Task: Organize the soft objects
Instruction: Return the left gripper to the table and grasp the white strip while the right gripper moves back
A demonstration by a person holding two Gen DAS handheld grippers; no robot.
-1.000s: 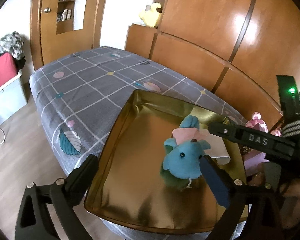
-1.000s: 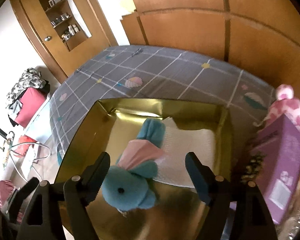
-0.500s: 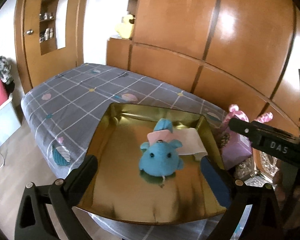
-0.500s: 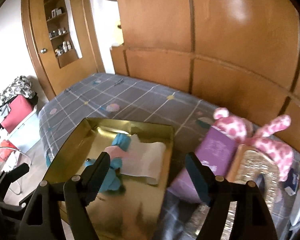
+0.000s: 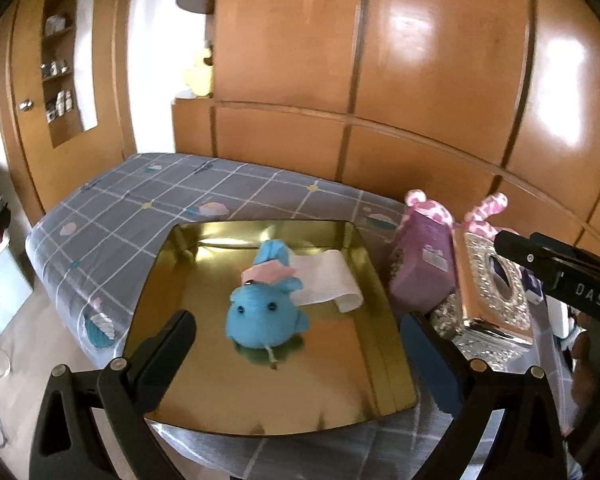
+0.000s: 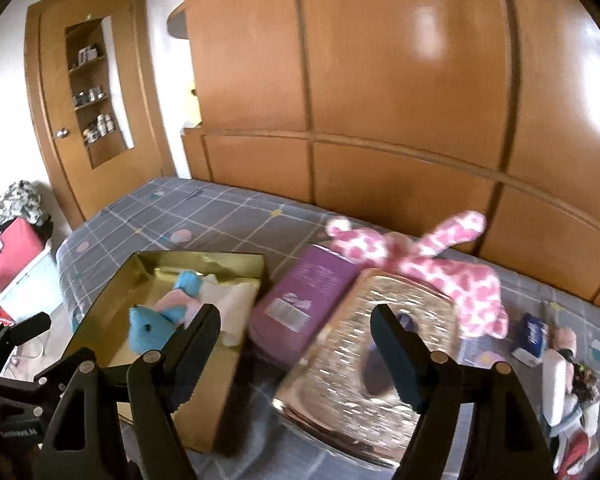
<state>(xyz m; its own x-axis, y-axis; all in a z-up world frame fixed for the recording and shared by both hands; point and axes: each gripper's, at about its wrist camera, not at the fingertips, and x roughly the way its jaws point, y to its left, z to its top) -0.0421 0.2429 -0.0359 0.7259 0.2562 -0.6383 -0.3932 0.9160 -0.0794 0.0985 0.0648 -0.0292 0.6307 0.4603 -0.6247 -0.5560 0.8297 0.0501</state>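
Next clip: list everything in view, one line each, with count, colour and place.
Tray: 1, gold, on the bed.
Blue plush toy: 1, blue with pink, in the tray.
Folded cloth: 1, white, in the tray behind the toy.
Pink plush toy: 1, pink and white spotted, on the bed by the wardrobe.
Purple box: 1, beside the tray.
Glittery box: 1, silver, beside the purple box.
Bed: 1, grey checked sheet.
Wardrobe: 1, wooden, behind the bed.
Left hand-held gripper: 1, black, open over the tray.
Right hand-held gripper: 1, black, open, empty.

Blue plush (image 5: pixel 266 316), gold tray (image 5: pixel 384 320), pink-spotted plush (image 6: pixel 452 272), grey checked bedsheet (image 5: pixel 140 208).
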